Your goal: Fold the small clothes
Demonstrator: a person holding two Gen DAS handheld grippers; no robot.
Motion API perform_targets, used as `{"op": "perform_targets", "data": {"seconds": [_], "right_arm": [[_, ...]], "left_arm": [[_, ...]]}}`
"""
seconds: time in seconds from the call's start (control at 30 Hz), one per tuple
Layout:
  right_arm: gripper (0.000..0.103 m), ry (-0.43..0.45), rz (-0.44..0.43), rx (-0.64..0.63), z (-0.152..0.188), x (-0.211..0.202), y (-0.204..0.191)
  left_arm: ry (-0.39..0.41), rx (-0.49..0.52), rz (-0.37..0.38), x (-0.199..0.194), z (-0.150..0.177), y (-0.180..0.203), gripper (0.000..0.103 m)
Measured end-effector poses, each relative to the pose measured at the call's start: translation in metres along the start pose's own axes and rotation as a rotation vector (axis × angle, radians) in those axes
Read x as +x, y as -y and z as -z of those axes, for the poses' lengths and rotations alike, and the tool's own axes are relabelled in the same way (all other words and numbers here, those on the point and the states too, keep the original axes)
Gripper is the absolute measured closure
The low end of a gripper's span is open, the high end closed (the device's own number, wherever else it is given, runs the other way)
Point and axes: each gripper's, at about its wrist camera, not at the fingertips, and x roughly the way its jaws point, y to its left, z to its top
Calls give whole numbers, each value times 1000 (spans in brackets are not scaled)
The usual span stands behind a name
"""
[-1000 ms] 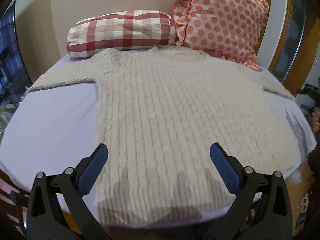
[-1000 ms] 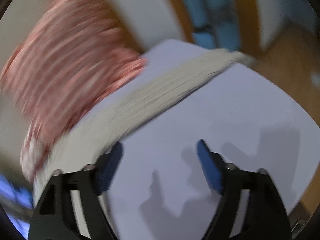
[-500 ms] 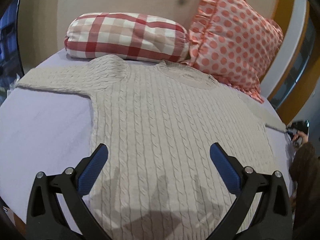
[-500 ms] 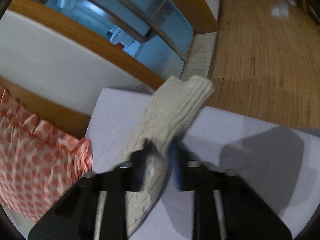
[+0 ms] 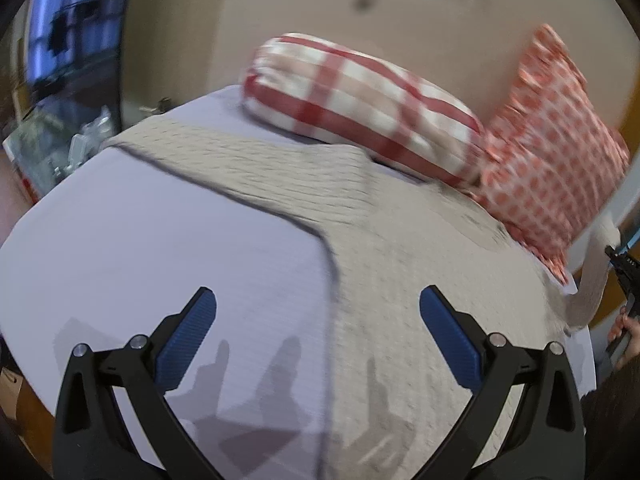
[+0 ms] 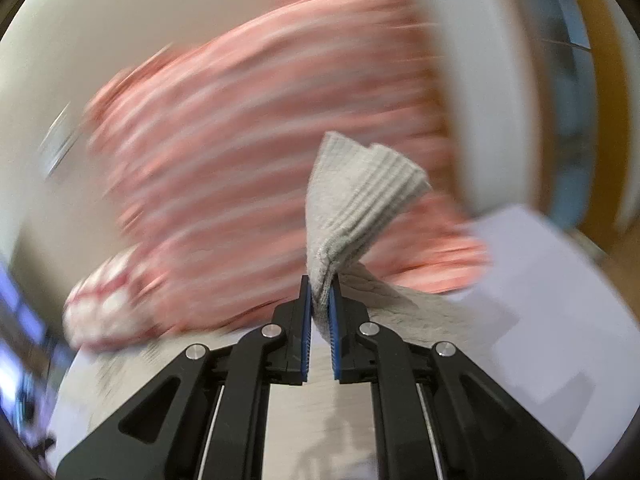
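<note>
Two grippers are at work on one beige cable-knit sweater [image 5: 400, 264], which lies spread flat on a bed [image 5: 168, 248] covered in a pale lilac sheet. The left gripper [image 5: 318, 334] has its blue fingers [image 5: 188, 344] spread wide and holds nothing; it hangs above the sheet, with the sweater's side edge running between the fingers, so the right finger is over the knit and the left one over bare sheet. One sleeve stretches away to the far left across the bed.

The right gripper [image 6: 320, 316] has its fingers pressed nearly together on the other sleeve's ribbed cuff [image 6: 360, 192], which stands up out of the fingers, lifted off the bed. In the left wrist view that raised sleeve appears at the far right edge, beside a hand [image 5: 624, 328] that is mostly cut off.

A red-and-white checked bolster [image 5: 360, 108] and a coral polka-dot pillow [image 5: 552, 148] sit at the head of the bed, touching the sweater's shoulder line. The right wrist view is heavily smeared by motion: the pillows there are only pink streaks, and the room behind is unreadable.
</note>
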Motion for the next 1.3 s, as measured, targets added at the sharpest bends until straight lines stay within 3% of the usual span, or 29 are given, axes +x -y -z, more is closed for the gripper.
{"op": "perform_targets", "data": {"seconds": [0.07,0.2,0.27,0.4,0.43,0.5,0.53,0.57,0.7,0.8,0.93,1.13,1.3], "right_arm": [[95,-115,-63,-81,21,43,-63],[95,-309,-81,-192,79,103,-140],[95,-368,-83,-225,102,119,-161],[93,-401,-88,-296,121,125,-191],[88,-419,-98,-317,127,125,-195],[68,-452,-134,-365,137,118,-207],[44,-459,-146,-391,142,114,-212],[29,-459,-158,-409,145,111,-215],[29,-454,-218,-389,147,102,-217],[28,-447,-253,-342,142,94,-212],[27,-434,-275,-339,143,86,-210],[25,-431,-312,-328,146,80,-213],[23,-401,-348,-291,145,74,-211]], "left_arm": [[-5,-13,-17,2,-4,-9,2],[-8,-27,-66,3,-12,-28,2],[-7,-33,-90,4,-19,-39,2],[-19,-47,-111,8,-34,-60,2],[-27,-51,-120,11,-40,-66,2],[-32,-62,-123,15,-49,-76,2],[-40,-76,-124,19,-56,-82,2],[-48,-95,-113,22,-62,-89,2],[-67,-176,-61,35,-87,-112,2],[-71,-232,28,49,-106,-131,3],[-178,-364,116,83,-124,-155,13],[-228,-478,59,111,-130,-175,19],[-176,-543,42,126,-146,-196,22]]}}
